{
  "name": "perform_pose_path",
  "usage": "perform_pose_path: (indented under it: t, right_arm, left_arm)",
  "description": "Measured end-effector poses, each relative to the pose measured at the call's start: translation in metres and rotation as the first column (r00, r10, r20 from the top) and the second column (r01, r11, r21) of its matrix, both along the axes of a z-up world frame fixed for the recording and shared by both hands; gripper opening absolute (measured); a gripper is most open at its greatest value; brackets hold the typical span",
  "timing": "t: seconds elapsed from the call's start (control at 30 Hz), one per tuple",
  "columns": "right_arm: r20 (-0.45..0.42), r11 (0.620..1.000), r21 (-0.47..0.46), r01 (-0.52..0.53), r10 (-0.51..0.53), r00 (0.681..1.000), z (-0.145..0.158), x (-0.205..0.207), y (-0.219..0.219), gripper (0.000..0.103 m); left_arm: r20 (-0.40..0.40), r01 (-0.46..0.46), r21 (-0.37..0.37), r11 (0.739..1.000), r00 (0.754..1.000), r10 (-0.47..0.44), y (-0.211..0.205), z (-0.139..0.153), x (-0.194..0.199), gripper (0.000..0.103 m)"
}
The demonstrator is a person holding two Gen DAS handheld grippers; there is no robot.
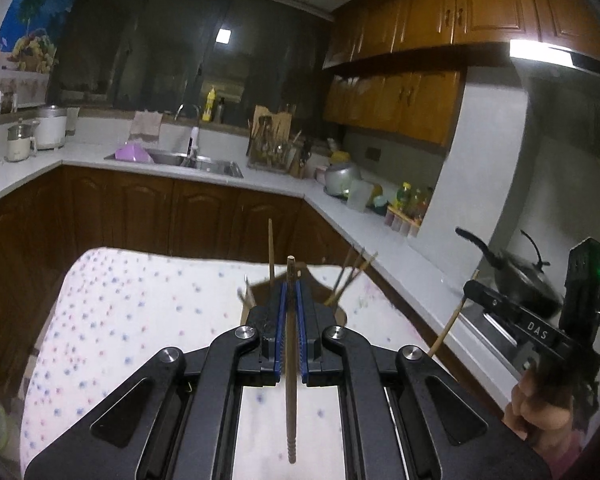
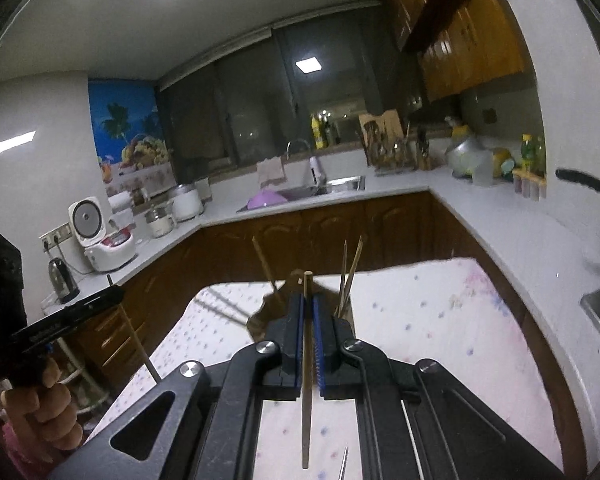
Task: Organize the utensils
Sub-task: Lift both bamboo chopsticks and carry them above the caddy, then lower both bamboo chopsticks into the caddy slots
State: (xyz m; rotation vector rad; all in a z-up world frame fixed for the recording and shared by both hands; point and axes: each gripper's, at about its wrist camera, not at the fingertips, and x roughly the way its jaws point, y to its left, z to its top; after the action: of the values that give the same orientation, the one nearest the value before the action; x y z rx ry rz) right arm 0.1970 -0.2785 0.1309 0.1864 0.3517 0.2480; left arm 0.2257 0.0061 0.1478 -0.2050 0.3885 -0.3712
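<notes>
As seen along the left wrist camera: left gripper (image 1: 291, 292) pressed together on a dark chopstick (image 1: 291, 380), blue pads (image 1: 281, 320) clamping it on both sides. Chopstick lying lengthwise between the fingers, blunt end past the fingertips, ridged tapered end pointing back toward the camera. Held above a table under a dotted cloth (image 1: 140, 312).

Directly beyond the fingertips: a brown holder (image 1: 253, 294), mostly hidden by the gripper. Several chopsticks (image 1: 352, 276) standing in it, leaning outward at different angles.

As seen along the right wrist camera: right gripper (image 2: 308, 304) likewise pinching a pale chopstick (image 2: 307, 400), square end forward, thin end toward the lens. Same holder (image 2: 260, 316) just past the fingertips, partly hidden, loaded chopsticks (image 2: 350, 272) rising above it.

Cross-check from the opposite views: right gripper (image 1: 472, 292) visible at the right edge with its pale chopstick (image 1: 448, 328) angled downward, hand (image 1: 540, 412) on the grip; left gripper (image 2: 112, 292) visible at the left edge, dark chopstick (image 2: 136, 340) slanting down, hand (image 2: 44, 408) below.

Both grippers well apart, level with each other, facing the holder.
</notes>
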Motion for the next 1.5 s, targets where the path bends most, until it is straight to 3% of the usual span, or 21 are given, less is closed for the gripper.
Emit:
perform_pose_path:
  t: [0.53,1.0,1.2,1.5]
  right_arm:
    - [0.110,0.998,0.041,0.044,-0.049,0.993,0.032,0.042,-0.002,0.005]
    - [0.157,0.992,0.087,0.092,-0.105,0.982,0.036,0.088,-0.017,0.005]
    - [0.158,0.990,0.099,0.104,-0.119,0.980,0.029,0.105,-0.016,0.005]
    - [0.149,0.989,0.087,0.117,-0.129,0.980,0.002,0.119,-0.008,0.005]
  left_arm:
    - [0.085,-0.056,-0.027,0.998,0.995,0.058,-0.001,0.028,0.046,0.004]
    - [0.182,-0.120,-0.047,0.992,0.975,0.127,-0.004,0.049,0.085,0.004]
    - [0.181,-0.165,-0.070,0.984,0.968,0.175,-0.005,0.040,0.110,0.004]
    - [0.141,-0.188,-0.114,0.976,0.969,0.203,-0.008,-0.002,0.137,0.004]
